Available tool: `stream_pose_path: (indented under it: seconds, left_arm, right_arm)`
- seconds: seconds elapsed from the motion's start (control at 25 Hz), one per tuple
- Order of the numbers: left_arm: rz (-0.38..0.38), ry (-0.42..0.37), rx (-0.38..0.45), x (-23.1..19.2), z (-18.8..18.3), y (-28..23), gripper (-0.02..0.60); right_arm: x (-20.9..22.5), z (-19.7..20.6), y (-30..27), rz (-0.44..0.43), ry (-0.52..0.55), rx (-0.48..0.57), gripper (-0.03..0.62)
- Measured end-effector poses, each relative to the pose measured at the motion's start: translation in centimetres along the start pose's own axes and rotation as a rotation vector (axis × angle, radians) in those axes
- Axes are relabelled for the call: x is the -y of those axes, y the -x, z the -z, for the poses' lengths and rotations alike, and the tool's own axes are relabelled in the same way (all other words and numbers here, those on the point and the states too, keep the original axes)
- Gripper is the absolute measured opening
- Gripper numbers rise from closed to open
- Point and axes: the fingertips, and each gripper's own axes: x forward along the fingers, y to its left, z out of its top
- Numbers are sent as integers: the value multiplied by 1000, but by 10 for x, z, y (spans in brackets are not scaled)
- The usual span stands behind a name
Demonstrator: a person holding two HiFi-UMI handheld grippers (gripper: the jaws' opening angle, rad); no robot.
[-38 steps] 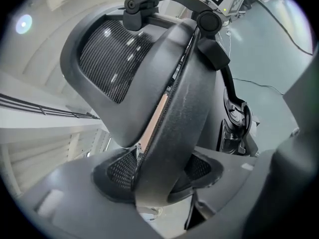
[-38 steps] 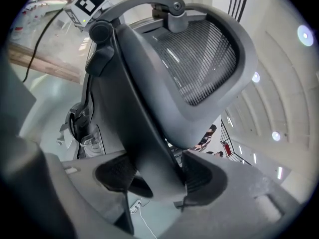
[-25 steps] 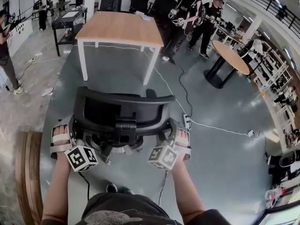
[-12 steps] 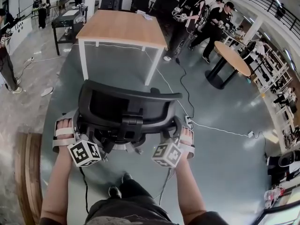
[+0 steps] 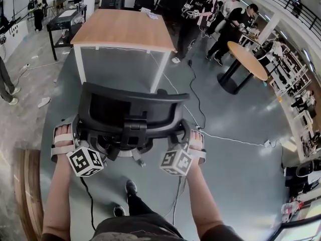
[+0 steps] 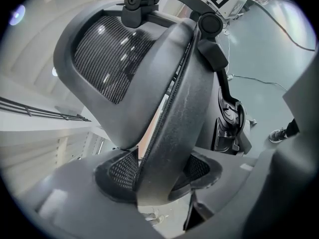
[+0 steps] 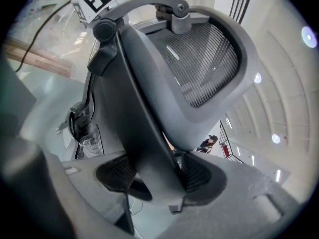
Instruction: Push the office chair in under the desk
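One office chair (image 5: 130, 114) is seen before one desk (image 5: 125, 29). Its backrest edges are clamped between the partly spread jaws of the left gripper (image 5: 71, 140) and the right gripper (image 5: 189, 143).

Black office chair (image 5: 133, 109), mesh back, upright, its back toward the camera. It stands close before the desk (image 5: 125, 29), not yet under it. Desk: light wood top, white legs.

The office chair (image 5: 133, 115) stands before the desk (image 5: 125, 29), left claw (image 6: 158, 179) on its backrest's left edge, right claw (image 7: 155, 177) opposite.
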Motion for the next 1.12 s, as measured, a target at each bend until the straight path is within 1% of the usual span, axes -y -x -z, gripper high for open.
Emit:
stream_pose_path:
  seconds: [0.4, 0.64, 0.72, 0.84, 0.88, 1.12]
  left_arm:
    - [-1, 18, -32, -29, -20, -90, 284]
    - [6, 24, -64, -45, -20, -141, 285]
    - [-15, 13, -48, -54, -21, -156, 285]
    - [-79, -19, 8, -68, -21, -177, 295]
    - [-90, -24, 18, -73, -20, -185, 296]
    - [-68, -20, -4, -96, -15, -232, 290]
  right_arm:
    - [32, -6, -96, 4, 26, 17, 252]
    - [41, -16, -148, -9, 32, 38, 252]
    - [46, -21, -164, -8, 33, 47, 252]
    - [52, -30, -188, 3, 29, 58, 252]
    - [54, -34, -195, 6, 28, 58, 252]
    - [64, -52, -246, 11, 16, 35, 253]
